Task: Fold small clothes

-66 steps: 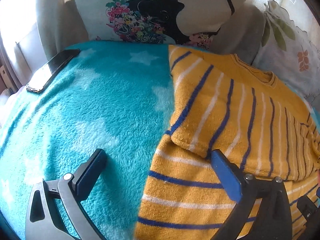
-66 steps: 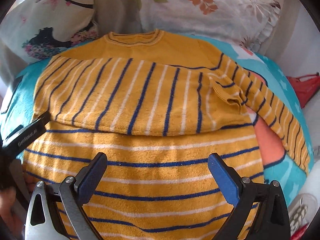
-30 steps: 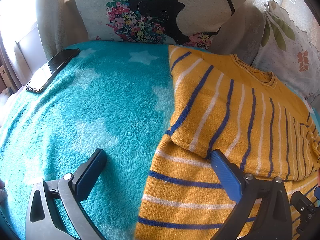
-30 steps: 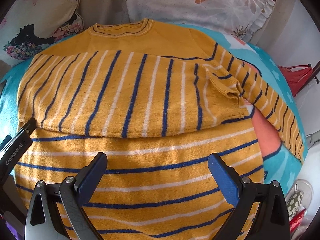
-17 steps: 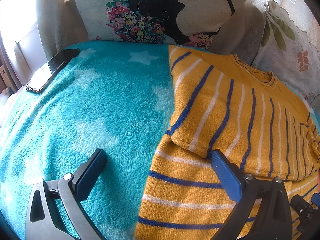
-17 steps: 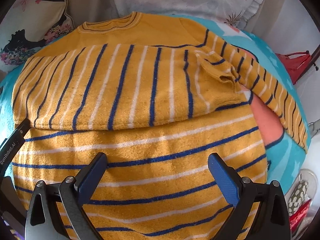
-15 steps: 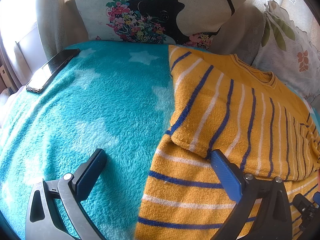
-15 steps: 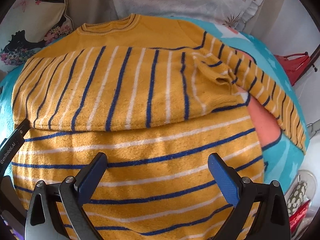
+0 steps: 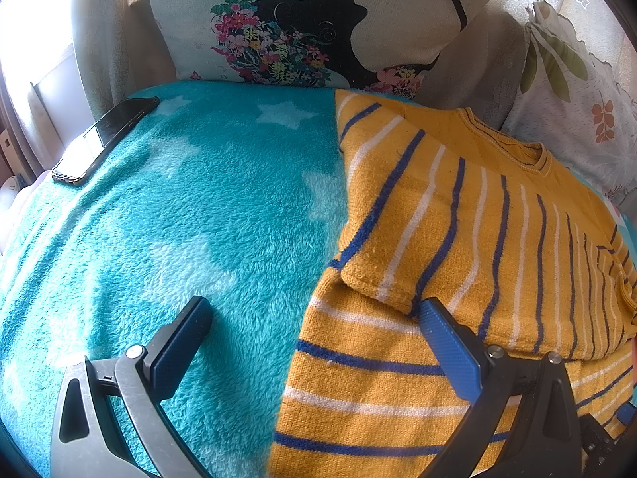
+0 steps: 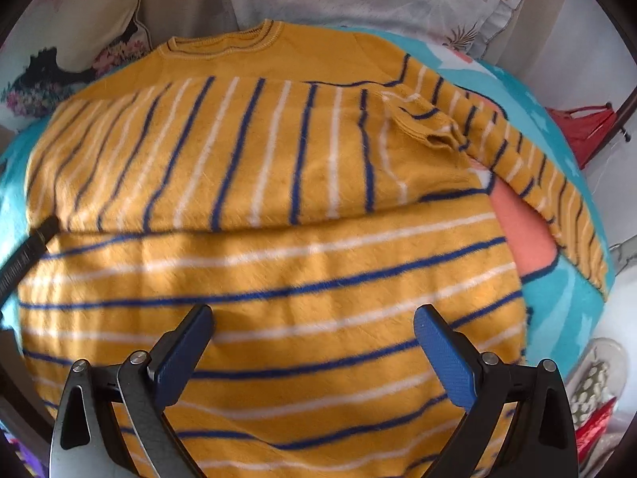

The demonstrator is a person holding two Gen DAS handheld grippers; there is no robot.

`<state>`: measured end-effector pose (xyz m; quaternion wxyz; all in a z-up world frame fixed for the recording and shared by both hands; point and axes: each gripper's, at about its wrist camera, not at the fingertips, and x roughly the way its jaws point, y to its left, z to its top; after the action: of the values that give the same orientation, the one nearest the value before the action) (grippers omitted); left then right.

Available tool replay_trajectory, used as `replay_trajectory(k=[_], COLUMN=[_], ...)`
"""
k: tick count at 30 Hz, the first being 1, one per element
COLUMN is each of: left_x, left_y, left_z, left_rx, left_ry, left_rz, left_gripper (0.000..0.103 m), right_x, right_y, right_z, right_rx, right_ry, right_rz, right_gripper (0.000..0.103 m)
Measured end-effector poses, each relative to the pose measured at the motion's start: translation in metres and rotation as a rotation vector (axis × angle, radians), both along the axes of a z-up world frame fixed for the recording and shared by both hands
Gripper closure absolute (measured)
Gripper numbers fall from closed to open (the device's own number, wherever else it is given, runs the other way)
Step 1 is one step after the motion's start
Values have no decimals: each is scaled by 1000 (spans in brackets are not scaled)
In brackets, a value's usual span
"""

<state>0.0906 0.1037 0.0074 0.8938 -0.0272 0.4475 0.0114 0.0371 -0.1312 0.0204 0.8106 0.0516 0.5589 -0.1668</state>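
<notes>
Mustard-yellow knitted sweater with blue and white stripes (image 10: 278, 279) lies flat on teal fleece star blanket (image 9: 179, 219), 1 sleeve folded across chest. Right gripper (image 10: 312, 342) and left gripper (image 9: 314, 334) hover, jaws spread, empty. Unfolded sleeve (image 10: 537, 167) at 2 o'clock: pinch cuff, fold inward, keep edges square.

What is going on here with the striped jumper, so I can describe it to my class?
A person holding a gripper in each hand is partway through folding a yellow striped sweater spread on a turquoise star blanket. One sleeve is already folded across the chest; the other sleeve lies out to the side, unfolded. The left gripper and right gripper are both open and hold nothing, poised over the sweater's lower part. A phone lies on the blanket's far corner.
</notes>
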Motion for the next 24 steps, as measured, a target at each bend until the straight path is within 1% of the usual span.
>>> replay_trajectory(k=[6, 9, 12, 16, 20, 24], left_x=[0, 0, 0, -2, -2, -3], left_y=[0, -1, -2, 2, 0, -4], left_z=[0, -1, -1, -1, 0, -1], left_rx=[1, 2, 6, 3, 11, 28], left_ry=[-2, -3, -4, -5, -1, 17], left_rz=[1, 1, 3, 1, 3, -15], left_gripper=[0, 0, 0, 0, 0, 0], right_x=[-20, -26, -31, -37, -44, -53], right_y=[-18, -22, -21, -26, -45, -74], right_z=[13, 9, 5, 6, 11, 10], right_rx=[-38, -12, -6, 15, 29, 40], right_ry=[-29, -19, -14, -29, -50, -51], right_rz=[-36, -48, -29, -16, -26, -52], right_gripper=[1, 1, 1, 1, 1, 1])
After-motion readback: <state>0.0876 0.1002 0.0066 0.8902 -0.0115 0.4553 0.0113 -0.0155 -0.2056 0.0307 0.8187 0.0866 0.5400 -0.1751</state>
